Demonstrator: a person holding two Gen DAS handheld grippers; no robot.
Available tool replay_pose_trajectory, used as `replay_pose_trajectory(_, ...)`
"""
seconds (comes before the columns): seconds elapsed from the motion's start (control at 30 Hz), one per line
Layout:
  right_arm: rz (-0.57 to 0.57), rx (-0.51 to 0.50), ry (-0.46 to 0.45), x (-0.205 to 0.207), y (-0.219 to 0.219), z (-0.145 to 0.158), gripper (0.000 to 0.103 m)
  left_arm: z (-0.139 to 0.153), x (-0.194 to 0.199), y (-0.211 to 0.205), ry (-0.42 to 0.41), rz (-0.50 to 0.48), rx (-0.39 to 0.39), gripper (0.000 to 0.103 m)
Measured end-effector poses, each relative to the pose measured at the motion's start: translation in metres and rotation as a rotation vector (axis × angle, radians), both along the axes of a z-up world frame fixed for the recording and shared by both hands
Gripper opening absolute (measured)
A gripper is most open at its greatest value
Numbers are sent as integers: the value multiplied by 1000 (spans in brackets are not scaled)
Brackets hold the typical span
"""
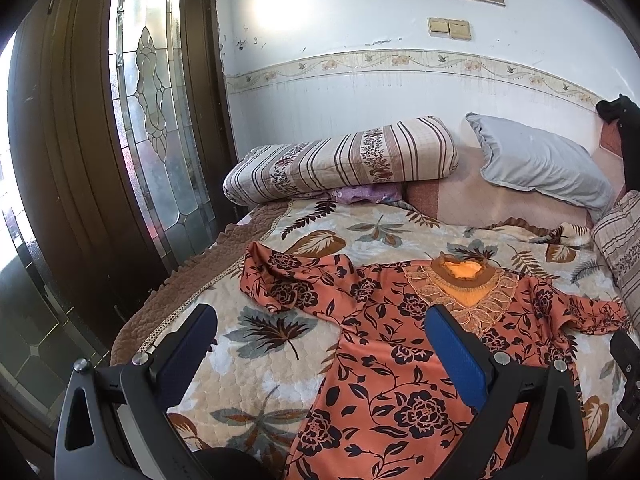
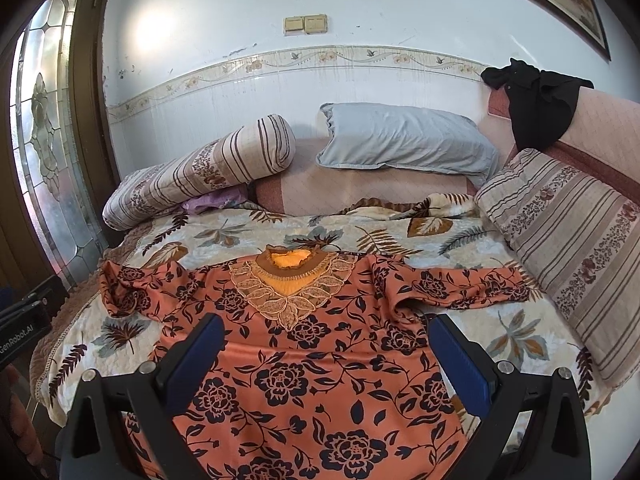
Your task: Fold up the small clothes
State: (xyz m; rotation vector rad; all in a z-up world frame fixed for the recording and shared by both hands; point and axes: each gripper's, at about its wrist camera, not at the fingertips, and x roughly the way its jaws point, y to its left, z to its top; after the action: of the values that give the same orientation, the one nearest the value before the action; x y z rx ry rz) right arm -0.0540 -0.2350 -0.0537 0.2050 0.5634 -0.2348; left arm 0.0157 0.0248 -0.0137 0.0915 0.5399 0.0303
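Note:
An orange dress with black flowers [image 1: 384,364] [image 2: 304,368] lies spread face up on the bed, neck away from me, both sleeves out to the sides. Its embroidered neckline [image 2: 292,280] sits at the middle. My left gripper [image 1: 320,320] hovers open over the dress's left side, its blue fingers [image 1: 456,352] wide apart and holding nothing. My right gripper [image 2: 324,330] stands open above the dress's chest, nothing between its fingers. The left sleeve [image 1: 272,276] is rumpled, and the right sleeve [image 2: 460,284] stretches toward the striped cushion.
The leaf-print bedspread [image 1: 256,360] [image 2: 516,340] covers the bed. A striped bolster [image 1: 340,160], a grey pillow [image 2: 404,140] and a striped cushion [image 2: 568,248] line the far and right sides. A glass door [image 1: 152,120] stands left. A black cloth [image 2: 536,100] hangs over the headboard.

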Motion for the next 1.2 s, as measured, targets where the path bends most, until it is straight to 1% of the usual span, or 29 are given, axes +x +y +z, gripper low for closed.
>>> replay_pose_trajectory(0.3, 1, 9, 23, 4, -3, -9, 103, -2, 4, 0, 13, 10, 8, 103)
replay_pose_trajectory(0.63, -3, 17, 20, 4, -4, -9, 103, 3, 4, 1, -1, 17, 16, 103)
replay_pose_trajectory(1.2, 5, 28, 35, 7, -3, -16, 103, 0, 10, -1, 14, 10, 15, 103)
